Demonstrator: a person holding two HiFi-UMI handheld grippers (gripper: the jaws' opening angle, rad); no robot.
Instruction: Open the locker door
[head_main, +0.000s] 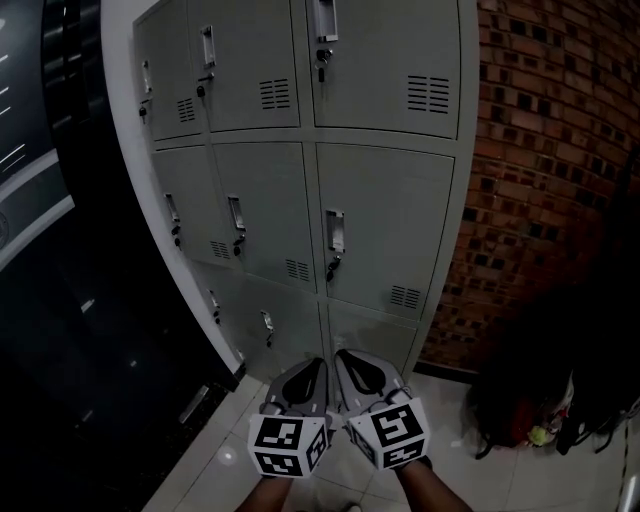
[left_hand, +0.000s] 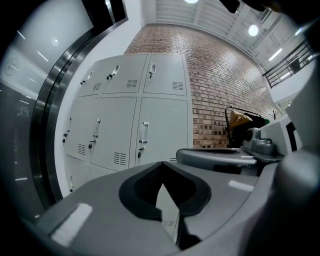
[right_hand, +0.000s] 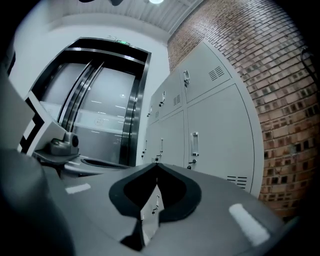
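Observation:
A bank of grey metal lockers (head_main: 300, 130) stands ahead, all its doors closed. Each door has a chrome handle with a small lock under it, such as the handle (head_main: 335, 232) on the middle-right door (head_main: 390, 220). Both grippers are low in the head view, side by side and well short of the lockers. My left gripper (head_main: 305, 372) and right gripper (head_main: 350, 366) are shut with nothing in them. The left gripper view shows its jaws (left_hand: 162, 163) meeting in front of the lockers (left_hand: 165, 125). In the right gripper view, the closed jaws (right_hand: 156, 165) sit below a door handle (right_hand: 194, 144).
A red brick wall (head_main: 560, 150) adjoins the lockers on the right, with dark bags (head_main: 540, 400) on the tiled floor (head_main: 470, 480) at its foot. A dark, glossy glass-and-metal door frame (head_main: 60, 250) runs along the left, seen as lift-like doors (right_hand: 100, 115).

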